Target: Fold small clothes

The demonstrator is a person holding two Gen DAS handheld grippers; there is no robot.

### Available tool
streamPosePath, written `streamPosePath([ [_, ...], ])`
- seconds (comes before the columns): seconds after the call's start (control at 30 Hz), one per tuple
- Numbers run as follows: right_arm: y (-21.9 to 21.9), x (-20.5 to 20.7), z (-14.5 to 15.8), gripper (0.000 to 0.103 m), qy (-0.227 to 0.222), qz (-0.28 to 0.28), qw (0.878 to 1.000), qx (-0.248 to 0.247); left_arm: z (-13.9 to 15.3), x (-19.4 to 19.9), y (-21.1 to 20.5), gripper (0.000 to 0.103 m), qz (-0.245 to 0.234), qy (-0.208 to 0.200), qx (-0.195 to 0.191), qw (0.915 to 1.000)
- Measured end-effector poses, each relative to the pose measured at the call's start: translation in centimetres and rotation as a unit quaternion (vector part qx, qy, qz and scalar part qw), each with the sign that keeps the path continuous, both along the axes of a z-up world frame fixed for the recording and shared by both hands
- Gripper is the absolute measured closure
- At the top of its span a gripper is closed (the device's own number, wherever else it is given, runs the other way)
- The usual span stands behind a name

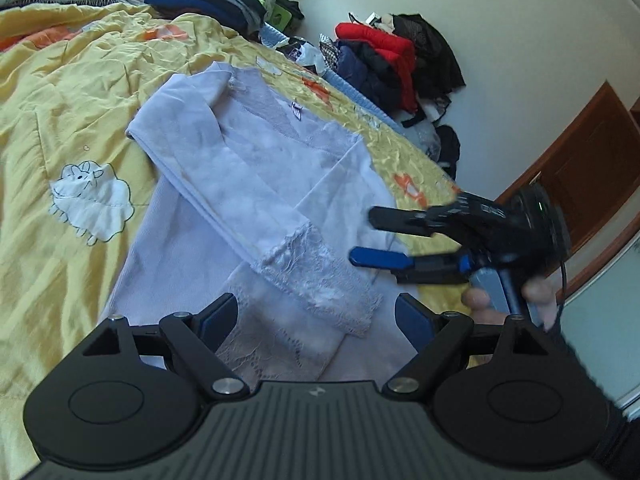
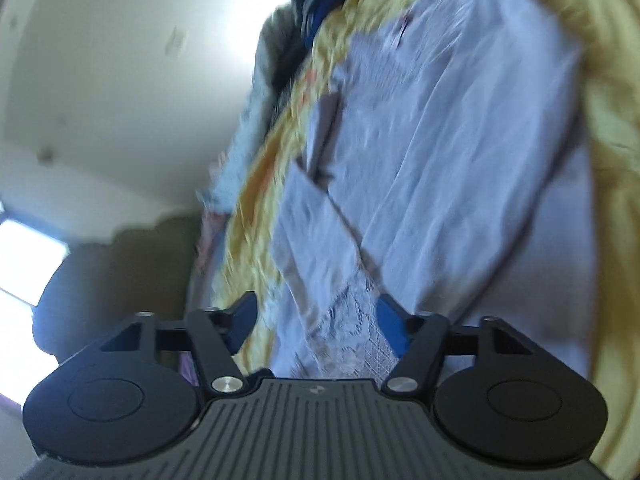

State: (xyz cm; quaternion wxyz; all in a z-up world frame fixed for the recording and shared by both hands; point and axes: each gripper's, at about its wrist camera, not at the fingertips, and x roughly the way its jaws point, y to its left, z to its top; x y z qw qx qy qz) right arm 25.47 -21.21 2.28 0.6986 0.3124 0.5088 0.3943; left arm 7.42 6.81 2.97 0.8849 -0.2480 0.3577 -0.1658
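While the lavender top [image 1: 256,184] is lying flat on the yellow bedspread [image 1: 60,128] with one sleeve folded across, you are holding the left gripper [image 1: 316,320] wide and empty, the right gripper [image 1: 360,236] part-open, gripping nothing, so be pinching the lace hem evenly.

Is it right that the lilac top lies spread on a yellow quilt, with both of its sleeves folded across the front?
Not quite. The left wrist view shows only one sleeve folded across the lilac top; the other sleeve runs straight down its side. The top does lie spread on the yellow quilt.
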Motion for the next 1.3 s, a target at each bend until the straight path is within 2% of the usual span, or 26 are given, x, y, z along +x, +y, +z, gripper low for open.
streamPosePath([
  [0.07, 1.8, 0.1, 0.0, 0.046, -0.011, 0.022, 0.998, -0.053, 0.0, -0.4, 0.1, 0.016, -0.002, 0.000, 0.009, 1.0000],
  [0.13, 2.5, 0.0, 0.0, 0.047, -0.020, 0.032, 0.996, -0.075, -0.1, -0.7, 0.4, 0.016, -0.003, -0.001, 0.014, 0.9999],
  [0.23, 1.7, -0.4, 0.6, 0.049, -0.036, 0.018, 0.996, -0.078, -0.3, -0.6, 0.9, 0.016, 0.001, 0.002, 0.011, 0.9999],
  [0.3, 1.3, -0.3, 0.5, 0.050, -0.028, 0.013, 0.997, -0.074, -0.4, -0.3, 1.0, 0.016, 0.003, 0.001, 0.009, 1.0000],
  [0.37, 1.3, -0.1, 0.0, 0.052, -0.018, 0.021, 0.996, -0.090, -0.3, -0.1, 1.0, 0.016, 0.006, -0.002, 0.012, 0.9999],
  [0.67, 1.4, -0.2, -1.2, 0.050, 0.029, 0.054, 0.997, -0.047, -0.5, 0.1, 1.2, 0.016, 0.011, 0.007, 0.017, 0.9998],
  [0.83, 1.4, -0.2, -1.2, 0.052, 0.038, 0.055, 0.997, -0.039, -0.4, 0.2, 1.0, 0.016, 0.010, 0.012, 0.022, 0.9996],
  [1.03, 1.0, -1.1, -0.9, 0.052, 0.028, 0.059, 0.997, -0.046, -0.4, 0.3, 0.5, 0.016, 0.006, 0.008, 0.024, 0.9997],
  [1.07, 1.0, -1.2, -1.1, 0.055, 0.029, 0.055, 0.997, -0.046, -0.5, 0.4, 0.4, 0.016, 0.006, 0.010, 0.026, 0.9996],
  [1.1, 1.1, -1.1, -1.3, 0.065, 0.032, 0.049, 0.997, -0.047, -0.5, 0.4, 0.3, 0.016, 0.006, 0.012, 0.027, 0.9995],
  [1.13, 1.3, -1.1, -1.6, 0.094, 0.032, 0.041, 0.997, -0.054, -0.6, 0.4, 0.3, 0.016, 0.006, 0.013, 0.027, 0.9995],
  [1.17, 1.4, -1.2, -1.7, 0.100, 0.031, 0.035, 0.996, -0.072, -0.5, 0.4, 0.3, 0.016, 0.006, 0.012, 0.027, 0.9996],
  [1.27, 1.1, -1.7, -1.3, 0.099, 0.005, 0.017, 0.998, -0.061, -0.3, 0.2, 0.4, 0.016, 0.014, 0.000, 0.033, 0.9994],
  [1.3, 0.8, -1.9, -0.9, 0.099, -0.001, 0.010, 0.999, -0.044, -0.2, 0.1, 0.5, 0.016, 0.020, -0.005, 0.037, 0.9991],
])
